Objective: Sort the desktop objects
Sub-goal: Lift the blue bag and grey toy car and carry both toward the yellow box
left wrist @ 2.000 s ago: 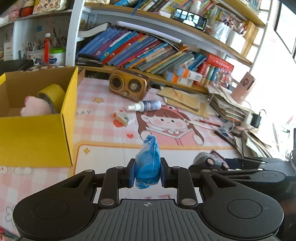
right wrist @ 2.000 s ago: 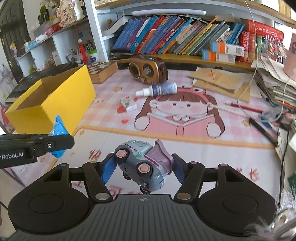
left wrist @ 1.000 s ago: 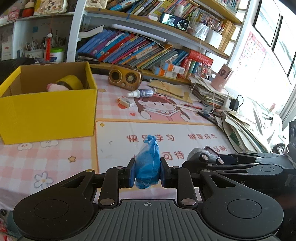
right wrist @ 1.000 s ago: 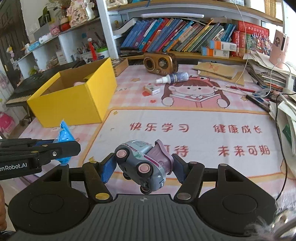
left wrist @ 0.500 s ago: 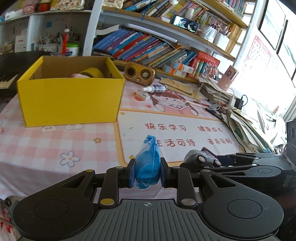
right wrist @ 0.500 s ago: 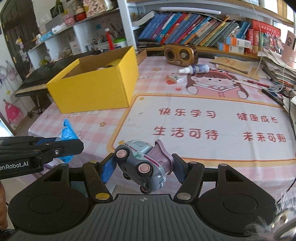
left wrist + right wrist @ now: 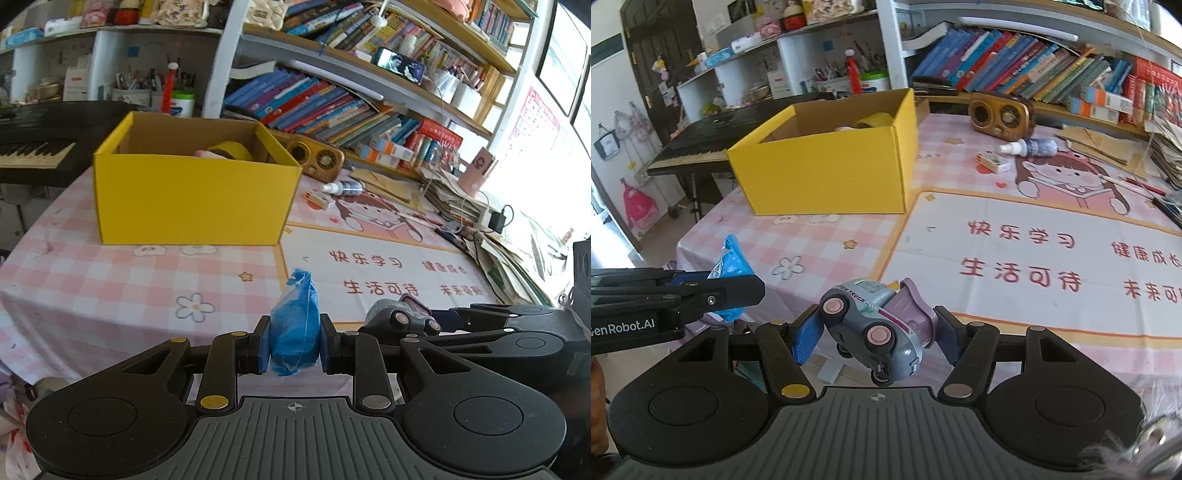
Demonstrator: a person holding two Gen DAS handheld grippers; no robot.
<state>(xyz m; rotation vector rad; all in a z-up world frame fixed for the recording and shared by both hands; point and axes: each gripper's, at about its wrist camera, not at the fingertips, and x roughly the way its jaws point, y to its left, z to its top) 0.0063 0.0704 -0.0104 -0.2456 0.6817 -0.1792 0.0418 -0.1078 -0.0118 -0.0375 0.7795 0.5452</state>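
right now the left gripper [image 7: 294,349] is clenching a small crumpled blue plastic packet [image 7: 294,328] between its pads, and the right gripper [image 7: 877,332] is grasping a grey and purple toy truck with pink wheels [image 7: 875,321], tipped on its side in the grip. both are hanging over the near edge of the table covered in a pink checked cloth [image 7: 110,280], well short of the open yellow cardboard box [image 7: 192,199] that is sitting further back on it.

the packet is looking soft and very light; it is squashing where the pads are pressing, so a hold across its thick middle seems safest, and it will probably just flop when let go. the truck is looking hard, smooth and rounded, likely a bit slippery, and those wheels could let it roll away; gripping nose to tail, as it is now, seems sensible.

inside the box only the top of a yellow tape roll [image 7: 231,150] and a bit of something pink are showing, the front wall is hiding the rest. what the packet is holding i cannot tell. a small white spray bottle [image 7: 1030,146] and a little box are waiting far off by the wooden radio [image 7: 1001,115].
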